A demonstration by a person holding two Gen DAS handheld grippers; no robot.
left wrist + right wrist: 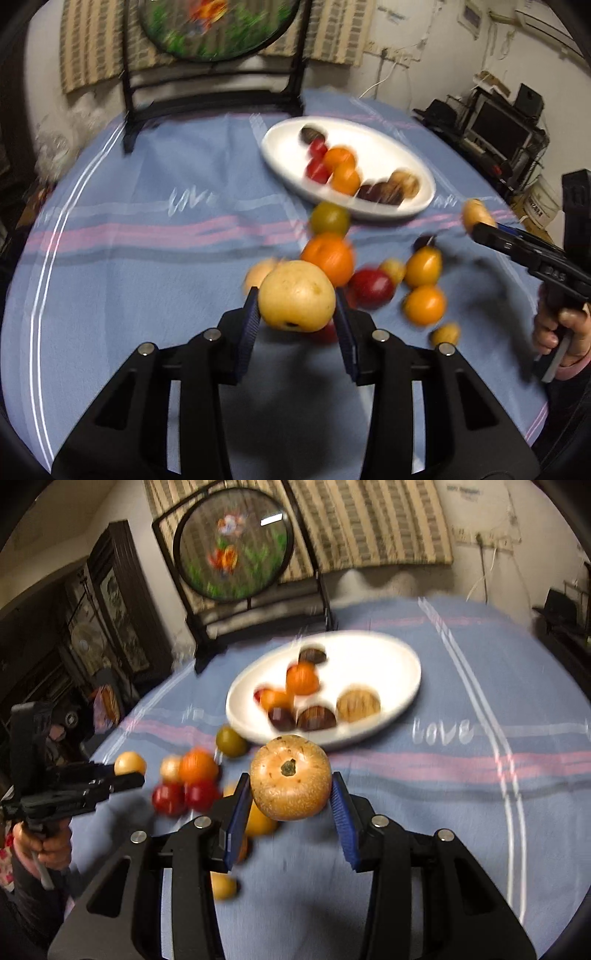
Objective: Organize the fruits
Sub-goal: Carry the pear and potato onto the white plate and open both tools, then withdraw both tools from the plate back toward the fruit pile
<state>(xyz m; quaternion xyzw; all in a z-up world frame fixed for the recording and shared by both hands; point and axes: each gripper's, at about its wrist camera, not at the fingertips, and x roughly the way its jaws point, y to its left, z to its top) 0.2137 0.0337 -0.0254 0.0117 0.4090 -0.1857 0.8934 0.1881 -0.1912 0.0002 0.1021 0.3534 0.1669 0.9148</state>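
Note:
My left gripper is shut on a pale yellow round fruit, held above the blue cloth. My right gripper is shut on a speckled tan fruit with its stem end facing the camera. In the left wrist view the right gripper shows at the right edge with the tan fruit at its tip. A white oval plate behind holds several orange, red and brown fruits. Loose oranges, a red fruit and a green one lie between me and the plate.
A blue striped tablecloth covers the round table. A black stand with a round painted screen stands at the table's far edge. A hand grips the right tool's handle. Shelves with electronics stand beyond the table on the right.

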